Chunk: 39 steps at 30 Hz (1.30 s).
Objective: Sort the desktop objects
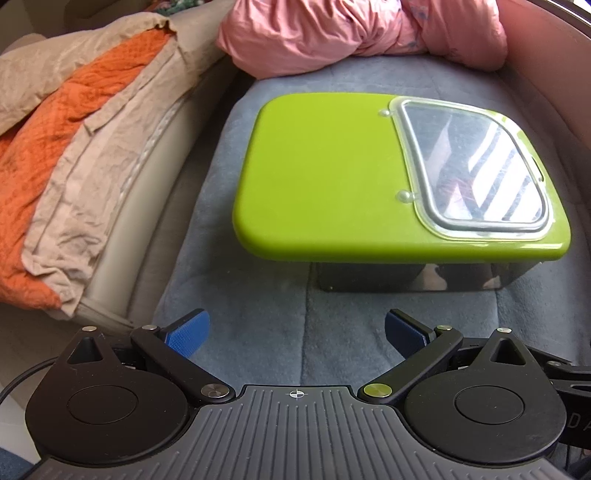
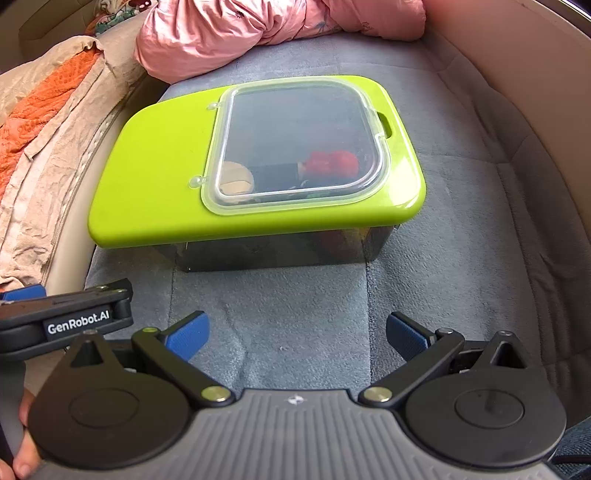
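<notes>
A dark storage box with a lime-green lid [image 1: 325, 177] [image 2: 155, 173] stands on a grey-blue cushion. Its clear hatch [image 1: 476, 166] [image 2: 299, 144] is closed. Through the hatch in the right wrist view I see a red item [image 2: 334, 162] and a tan round item [image 2: 236, 177] inside. My left gripper [image 1: 297, 328] is open and empty, short of the box's front. My right gripper [image 2: 297, 332] is open and empty, also short of the box. The left gripper's body [image 2: 66, 317] shows at the left of the right wrist view.
The grey-blue cushion [image 1: 258, 310] [image 2: 295, 306] carries the box. A pink bundle of cloth [image 1: 354, 33] [image 2: 236, 33] lies behind it. Beige and orange cloths [image 1: 74, 155] [image 2: 40, 122] are piled on the left. A padded beige wall [image 2: 535, 110] curves along the right.
</notes>
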Tool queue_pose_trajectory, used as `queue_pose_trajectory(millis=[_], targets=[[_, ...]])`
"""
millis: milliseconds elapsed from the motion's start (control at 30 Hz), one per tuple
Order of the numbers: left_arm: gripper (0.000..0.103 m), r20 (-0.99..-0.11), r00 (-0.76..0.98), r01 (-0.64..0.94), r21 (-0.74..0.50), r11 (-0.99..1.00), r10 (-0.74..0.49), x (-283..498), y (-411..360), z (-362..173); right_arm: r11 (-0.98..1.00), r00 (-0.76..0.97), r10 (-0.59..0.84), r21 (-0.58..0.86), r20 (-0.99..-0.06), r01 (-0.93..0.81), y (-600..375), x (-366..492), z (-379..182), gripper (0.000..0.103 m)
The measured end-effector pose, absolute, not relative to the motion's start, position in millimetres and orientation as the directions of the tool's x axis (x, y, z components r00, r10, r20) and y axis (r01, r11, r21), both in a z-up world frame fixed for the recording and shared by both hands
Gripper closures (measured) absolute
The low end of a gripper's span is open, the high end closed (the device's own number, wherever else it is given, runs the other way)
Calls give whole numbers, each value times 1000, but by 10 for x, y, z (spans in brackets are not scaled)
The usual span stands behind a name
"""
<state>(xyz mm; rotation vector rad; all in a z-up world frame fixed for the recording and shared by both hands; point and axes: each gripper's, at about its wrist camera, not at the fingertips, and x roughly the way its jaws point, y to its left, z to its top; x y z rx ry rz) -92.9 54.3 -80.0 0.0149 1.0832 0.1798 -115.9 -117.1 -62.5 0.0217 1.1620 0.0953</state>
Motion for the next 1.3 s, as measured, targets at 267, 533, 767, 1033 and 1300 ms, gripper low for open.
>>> queue_pose_trajectory(millis=[267,533,767,1033,1300], targets=[[0,-882,449,-121,96,988,140,-925,478,-822,996,386,81,66,-919,-52,-1191,-1157,-634,0],[0,-883,449,-123,95,988,140,-919,483,-817,997,381,81,68,-921,-47,-1193,-1155,-643,0],[0,-883,448,-122,93,988,138,-912,493,-811,997,379,78,65,-922,-48,-1216,-1138,-660,0],[0,-885,445,-127,93,988,141,-892,460,-806,997,375,76,63,-924,-47,-1212,-1137,-669,0],[0,-883,447,-126,98,987,145,-901,449,-807,997,374,76,62,-925,-48,-1201,-1145,-665,0]])
